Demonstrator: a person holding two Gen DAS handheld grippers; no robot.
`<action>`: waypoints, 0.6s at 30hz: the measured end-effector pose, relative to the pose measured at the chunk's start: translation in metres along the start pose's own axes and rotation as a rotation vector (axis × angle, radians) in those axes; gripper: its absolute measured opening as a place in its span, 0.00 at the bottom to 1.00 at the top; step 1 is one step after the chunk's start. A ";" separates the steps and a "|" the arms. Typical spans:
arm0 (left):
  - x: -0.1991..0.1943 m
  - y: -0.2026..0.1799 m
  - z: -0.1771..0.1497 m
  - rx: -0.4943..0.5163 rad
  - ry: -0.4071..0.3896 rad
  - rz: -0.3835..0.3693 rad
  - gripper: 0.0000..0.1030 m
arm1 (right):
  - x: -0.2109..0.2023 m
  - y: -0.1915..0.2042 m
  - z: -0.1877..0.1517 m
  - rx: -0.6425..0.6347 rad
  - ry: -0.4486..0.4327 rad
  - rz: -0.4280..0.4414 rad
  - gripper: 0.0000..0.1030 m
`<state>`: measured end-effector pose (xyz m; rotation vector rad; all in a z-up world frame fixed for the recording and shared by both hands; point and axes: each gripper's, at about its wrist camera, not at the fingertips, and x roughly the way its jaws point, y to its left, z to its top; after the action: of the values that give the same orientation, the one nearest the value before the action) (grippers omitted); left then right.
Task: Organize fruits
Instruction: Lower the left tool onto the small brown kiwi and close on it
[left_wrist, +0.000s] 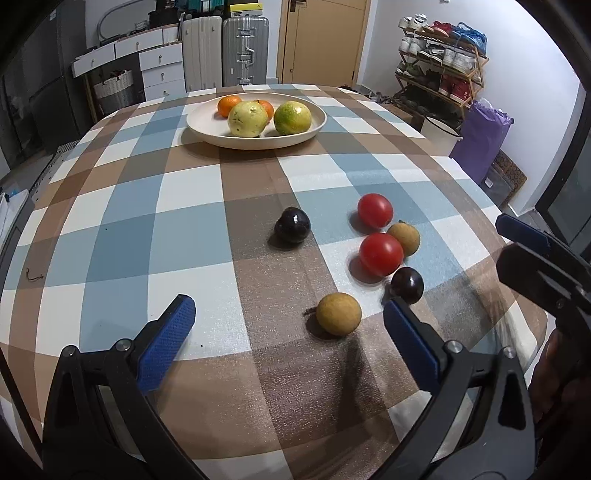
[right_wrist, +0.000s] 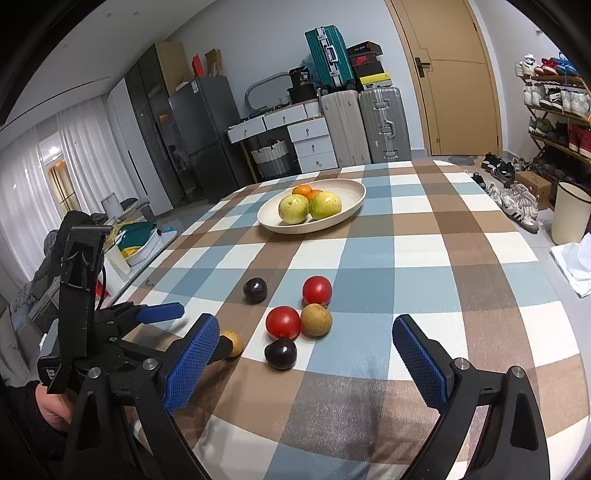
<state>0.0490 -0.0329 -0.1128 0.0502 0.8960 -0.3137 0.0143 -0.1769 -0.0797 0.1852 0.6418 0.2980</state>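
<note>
Left to right across the checked table (left_wrist: 110, 229). The left claw (left_wrist: 288, 317), fingers spread wide and empty, hangs low over the near edge; a tan fruit (left_wrist: 338, 314) lies just ahead, toward its right finger. Further right sits a loose cluster: two red tomatoes (left_wrist: 381, 254), a second tan fruit (left_wrist: 404, 238) touching them, and a dark plum (left_wrist: 407, 285); another dark plum (left_wrist: 292, 225) lies apart on the left. The plate (left_wrist: 207, 129), at the far side, already holds four larger fruits. The right claw (right_wrist: 306, 350), likewise spread and empty, faces the cluster. Probable step: grasp the nearest tan fruit. Centre it between the fingers first, descend squarely, and close gently; round fruit is likely to roll if nudged off-centre.
</note>
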 end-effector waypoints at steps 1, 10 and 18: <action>0.001 -0.001 0.000 0.004 -0.001 -0.004 0.98 | 0.000 0.000 0.000 0.001 -0.001 0.001 0.94; 0.007 -0.002 -0.001 -0.009 0.039 -0.134 0.46 | 0.001 -0.002 -0.004 0.009 0.011 0.007 0.94; 0.004 0.001 -0.003 -0.014 0.036 -0.225 0.23 | 0.005 -0.004 -0.007 0.022 0.035 0.015 0.94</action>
<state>0.0488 -0.0324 -0.1177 -0.0583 0.9414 -0.5177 0.0142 -0.1791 -0.0893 0.2062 0.6785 0.3090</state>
